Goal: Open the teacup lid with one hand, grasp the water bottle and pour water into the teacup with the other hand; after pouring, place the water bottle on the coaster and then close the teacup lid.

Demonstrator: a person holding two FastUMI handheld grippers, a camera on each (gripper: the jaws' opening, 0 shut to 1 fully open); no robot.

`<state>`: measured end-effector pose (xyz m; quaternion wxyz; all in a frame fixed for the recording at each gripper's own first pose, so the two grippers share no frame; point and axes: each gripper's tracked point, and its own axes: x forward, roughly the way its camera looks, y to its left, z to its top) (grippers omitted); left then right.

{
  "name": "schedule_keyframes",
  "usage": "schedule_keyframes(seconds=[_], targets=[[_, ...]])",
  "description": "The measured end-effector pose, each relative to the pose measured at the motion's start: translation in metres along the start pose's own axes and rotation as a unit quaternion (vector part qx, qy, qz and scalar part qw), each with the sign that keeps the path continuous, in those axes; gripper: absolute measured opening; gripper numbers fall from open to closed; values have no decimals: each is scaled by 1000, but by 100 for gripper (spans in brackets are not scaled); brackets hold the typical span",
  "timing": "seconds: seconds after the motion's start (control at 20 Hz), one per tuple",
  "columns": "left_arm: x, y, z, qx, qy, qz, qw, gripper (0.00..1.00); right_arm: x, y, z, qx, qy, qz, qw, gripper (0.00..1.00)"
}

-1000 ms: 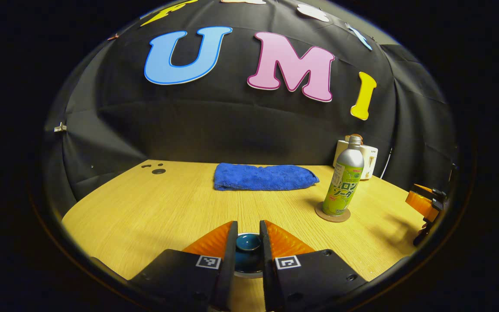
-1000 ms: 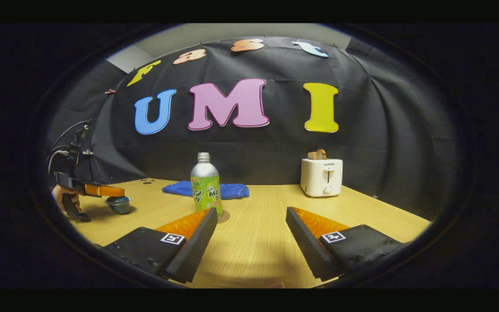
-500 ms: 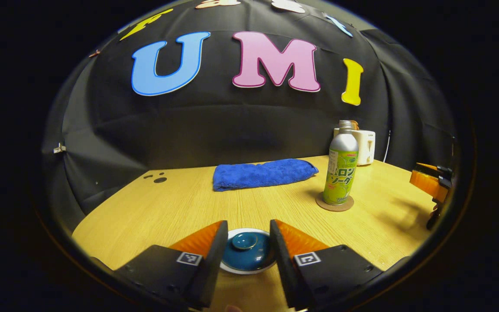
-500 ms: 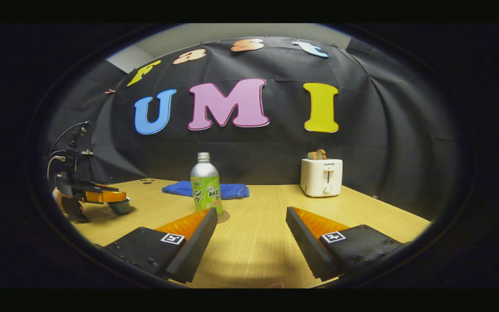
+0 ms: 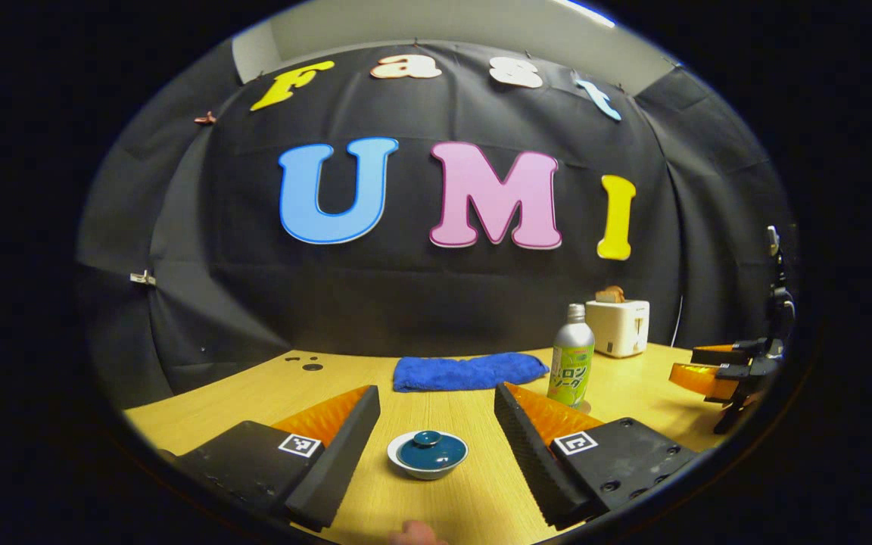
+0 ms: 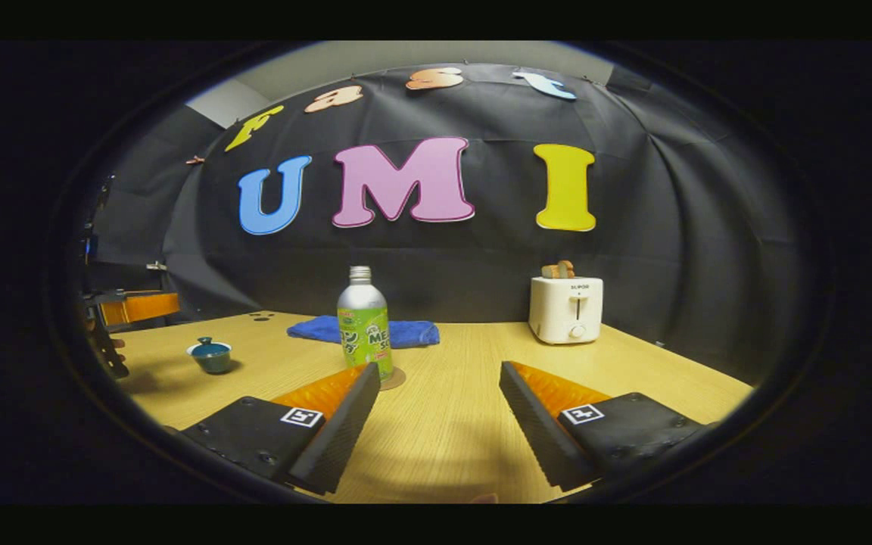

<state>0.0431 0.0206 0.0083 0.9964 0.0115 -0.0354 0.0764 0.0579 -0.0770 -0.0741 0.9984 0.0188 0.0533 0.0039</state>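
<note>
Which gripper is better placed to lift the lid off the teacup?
Left. Its open fingers point at the blue-lidded white teacup straight ahead on the wooden table. The right gripper faces the green bottle instead.

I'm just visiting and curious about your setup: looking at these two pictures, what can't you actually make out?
- Inside of the teacup: its lid covers it in both views, so any water is unknowable.
- Coaster: mostly hidden under the water bottle; in the left gripper view a finger covers it.
- Left gripper: cut off by the right gripper view's edge.
- Toaster slots: too small to tell what sticks out.
</note>
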Motion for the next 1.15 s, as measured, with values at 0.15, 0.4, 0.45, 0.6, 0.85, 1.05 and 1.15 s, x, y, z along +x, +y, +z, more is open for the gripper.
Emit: schedule_keyframes(seconds=[0.15, 0.4, 0.45, 0.6, 0.85, 1.05, 1.15], targets=[[3, 14, -18, -27, 2, 9, 1000, 98, 0, -1, 0, 0, 0, -1, 1000, 98], [7, 22, -30, -51, 9, 10, 999, 95, 1, -4, 0, -1, -1, -12, 1000, 98], [9, 25, -30, -45, 7, 14, 999, 95, 2, -5, 0, 0, -1, -14, 1000, 99], [11, 25, -33, -36, 10, 16, 999, 95, 1, -5, 0, -1, -1, -15, 1000, 98], [10, 30, -35, -21, 14, 23, 999, 95, 2, -5, 1, -1, -1, -15, 1000, 98], [12, 28, -43, -17, 30, 22, 999, 95, 1, -5, 0, -1, -1, -15, 1000, 98], [13, 27, -46, -4, 37, 25, 999, 95, 1, -6, 1, -1, -1, -15, 1000, 99]])
